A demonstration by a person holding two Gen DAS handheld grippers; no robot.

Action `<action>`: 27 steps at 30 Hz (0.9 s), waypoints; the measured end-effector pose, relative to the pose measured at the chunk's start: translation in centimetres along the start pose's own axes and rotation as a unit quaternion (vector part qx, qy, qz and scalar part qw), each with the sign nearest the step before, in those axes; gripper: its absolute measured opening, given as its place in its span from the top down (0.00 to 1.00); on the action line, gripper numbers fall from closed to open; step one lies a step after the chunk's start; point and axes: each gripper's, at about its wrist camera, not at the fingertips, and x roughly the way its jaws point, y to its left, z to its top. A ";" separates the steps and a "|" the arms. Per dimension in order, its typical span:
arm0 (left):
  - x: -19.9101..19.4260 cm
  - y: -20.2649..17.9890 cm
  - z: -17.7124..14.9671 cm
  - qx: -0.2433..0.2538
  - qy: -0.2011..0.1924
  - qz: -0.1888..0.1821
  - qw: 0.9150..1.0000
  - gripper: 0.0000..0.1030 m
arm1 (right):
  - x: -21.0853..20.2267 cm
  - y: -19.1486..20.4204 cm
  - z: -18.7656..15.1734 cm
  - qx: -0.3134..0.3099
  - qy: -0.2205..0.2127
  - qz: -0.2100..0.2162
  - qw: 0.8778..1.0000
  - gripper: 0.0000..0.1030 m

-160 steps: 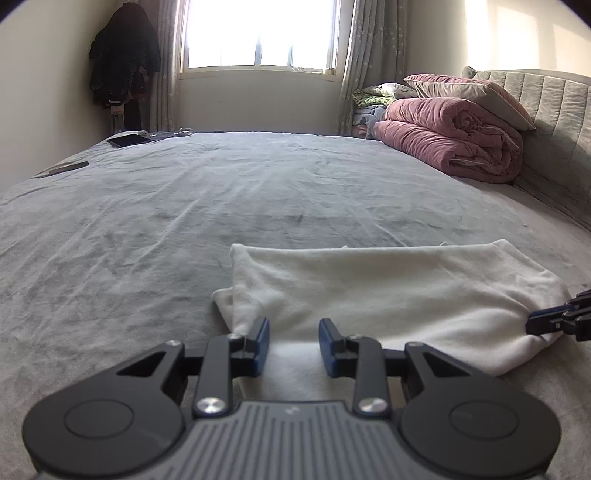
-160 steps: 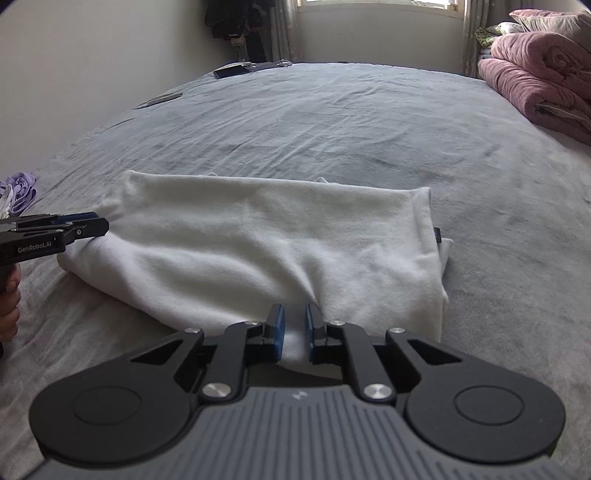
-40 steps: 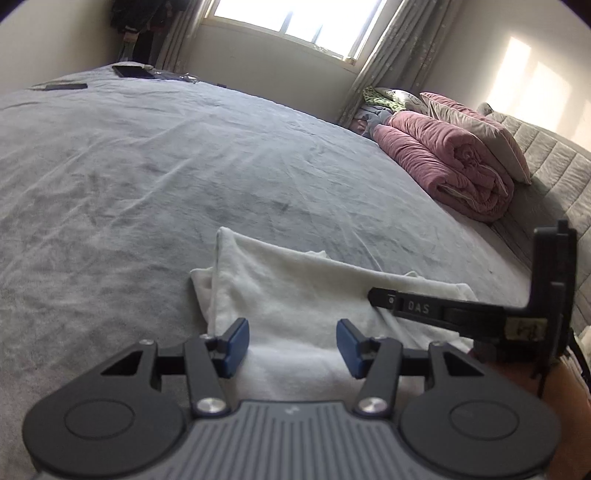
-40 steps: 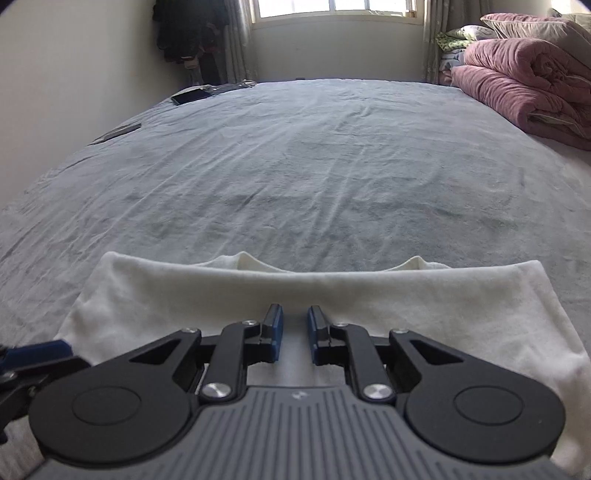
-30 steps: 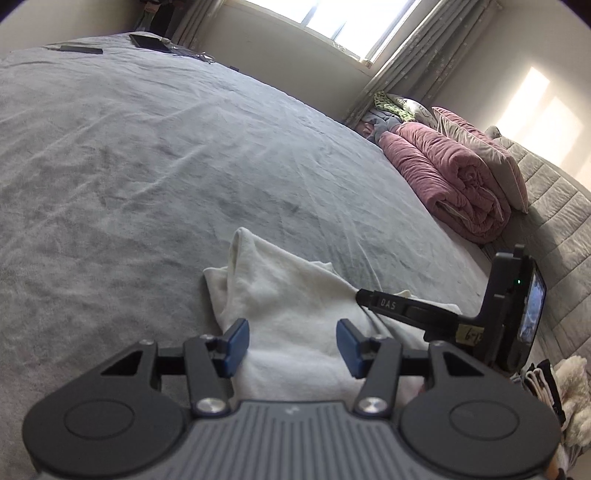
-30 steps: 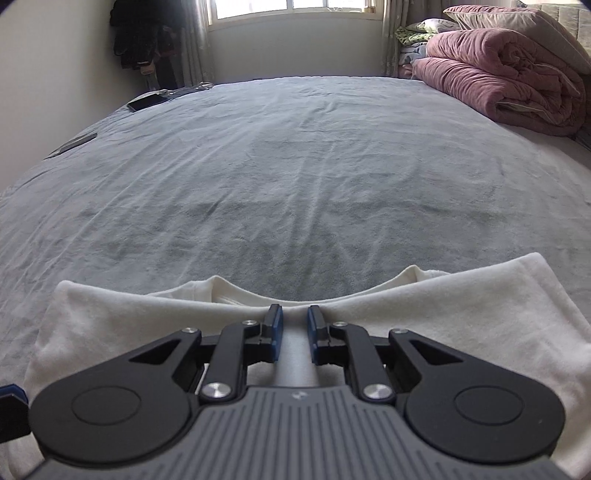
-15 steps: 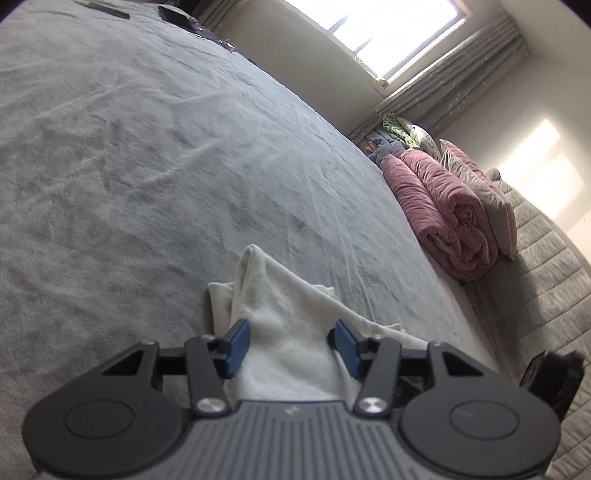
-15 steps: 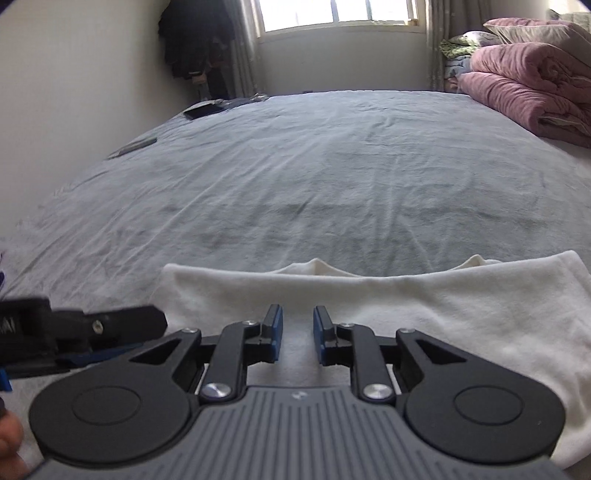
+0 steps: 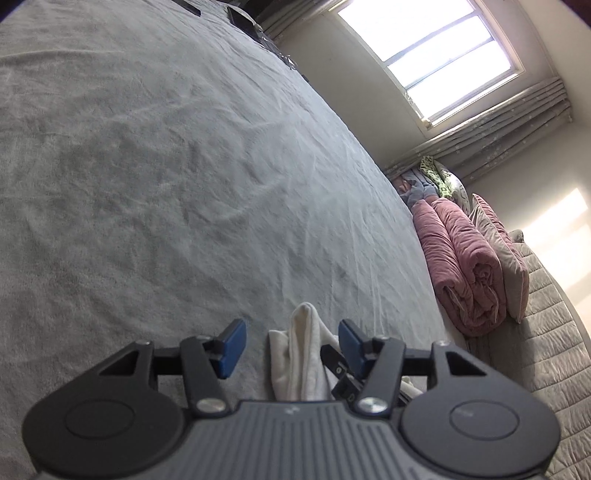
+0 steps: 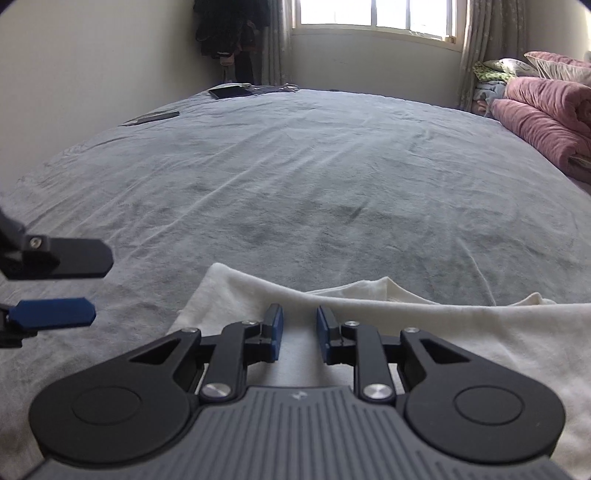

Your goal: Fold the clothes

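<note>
Two grippers work the soft cream cotton garment [image 10: 461, 332] lying on the grey bedspread [image 10: 314, 184]: left gripper [image 9: 291, 341] gapes wide, right gripper [image 10: 298, 332] parted, gripping nothing. Light, floppy cloth, I'd judge; pinch a doubled edge near its corner.

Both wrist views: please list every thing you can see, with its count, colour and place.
garment: one, white, folded, on the bed's near edge
bed cover: one, grey, across the whole bed
quilt: one, pink, rolled, far right by the headboard
pillow: one, beige, behind the quilt
dark flat things: two, at the bed's far left edge
window: one, bright, far wall
dark clothes: hanging in the far left corner
left gripper: open, fingers either side of the garment's end
right gripper: open, over the garment
</note>
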 end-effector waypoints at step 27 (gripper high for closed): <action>0.5 -6.1 -5.3 0.150 0.017 -0.065 0.986 0.42 | -8.5 -8.4 -5.9 0.200 -0.028 0.020 0.979 0.71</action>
